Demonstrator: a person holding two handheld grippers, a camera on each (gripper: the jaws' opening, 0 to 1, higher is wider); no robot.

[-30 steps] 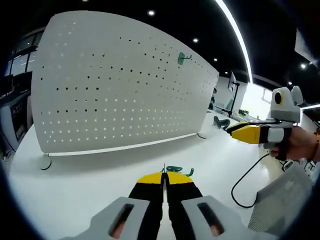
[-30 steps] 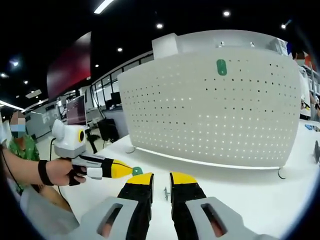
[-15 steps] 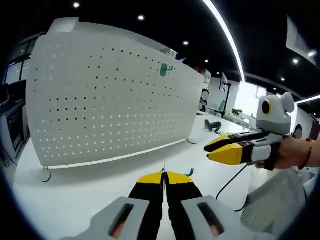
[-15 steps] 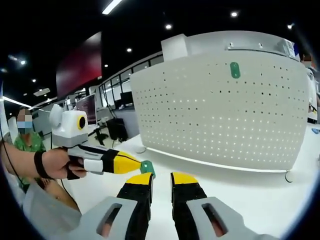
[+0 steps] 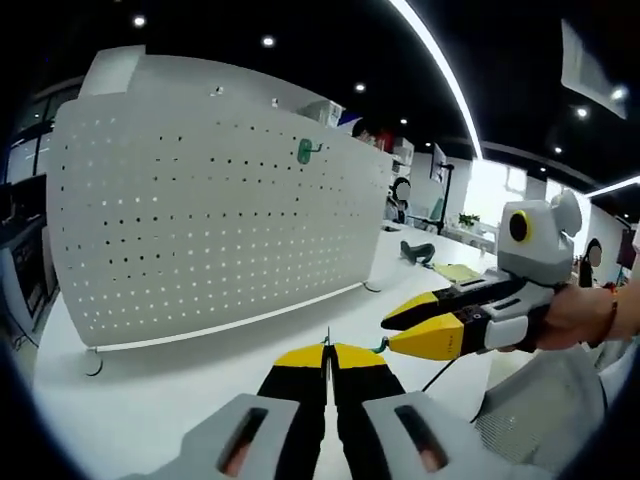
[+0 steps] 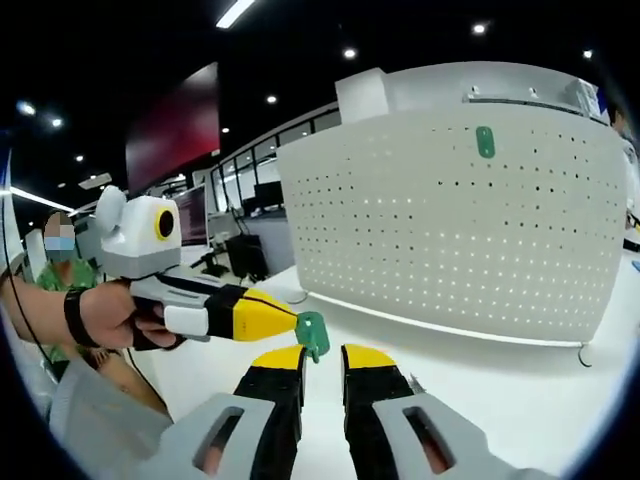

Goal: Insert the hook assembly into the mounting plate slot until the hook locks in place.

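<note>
A white pegboard mounting plate (image 5: 220,210) (image 6: 450,230) stands upright on the white table, with one green hook (image 5: 308,150) (image 6: 485,141) mounted near its top. My left gripper (image 5: 327,350) is shut on a second green hook (image 5: 378,346), whose thin metal pin sticks up between the jaws. In the right gripper view the left gripper (image 6: 296,322) comes in from the left and holds that green hook (image 6: 312,334) just above my right gripper (image 6: 322,356), which is open and has nothing between its jaws. The right gripper (image 5: 388,333) is open close to the right of the held hook.
White table (image 5: 180,370) runs in front of the plate, which rests on small round feet (image 5: 92,362) (image 6: 584,356). A dark object (image 5: 418,250) lies far back on the table. A person in green (image 6: 55,290) sits at the left, behind the hand (image 6: 110,318).
The two grippers have come closer together: the right gripper moved left toward the held hook, and the hook now sits just above the right jaws. Both views shifted against the plate.
</note>
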